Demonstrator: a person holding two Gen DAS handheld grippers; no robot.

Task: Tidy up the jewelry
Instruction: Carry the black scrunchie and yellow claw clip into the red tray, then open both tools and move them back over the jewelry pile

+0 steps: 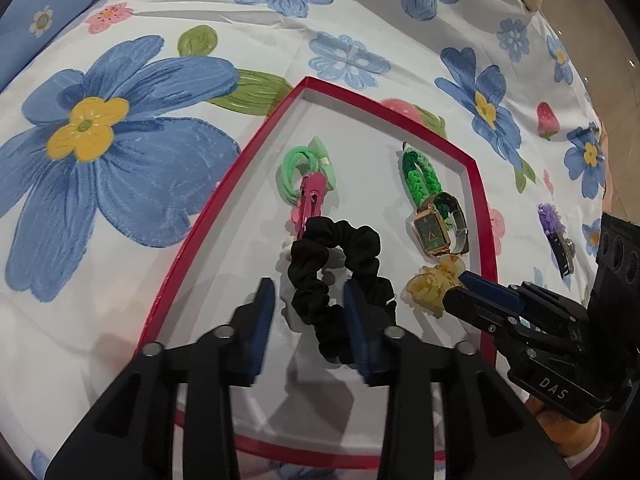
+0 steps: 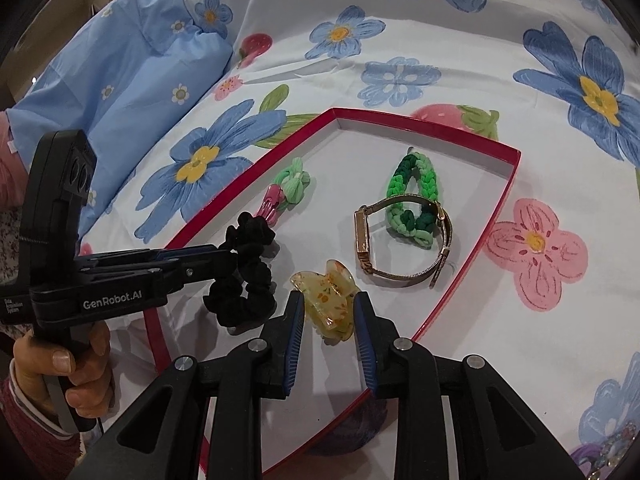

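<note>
Inside the red-rimmed tray (image 2: 496, 216) on the floral bedsheet (image 1: 120, 168), 2 grippers work side by side. Left gripper (image 1: 308, 308), jaws spread, straddles the black scrunchie (image 1: 336, 276). Right gripper (image 2: 328, 320), jaws spread, brackets the yellow claw clip (image 2: 328, 300). Farther back lie the gold watch (image 2: 364, 236), green braided bracelet (image 2: 416, 196), pink hair clip (image 1: 310, 200) and green hair tie (image 1: 308, 164).

Matt black cloth scrunchie (image 1: 336, 280), glossy translucent plastic claw clip (image 2: 326, 300), shiny metal-mesh watch (image 2: 400, 244) strap, matt printed cotton bedsheet (image 1: 120, 200).
</note>
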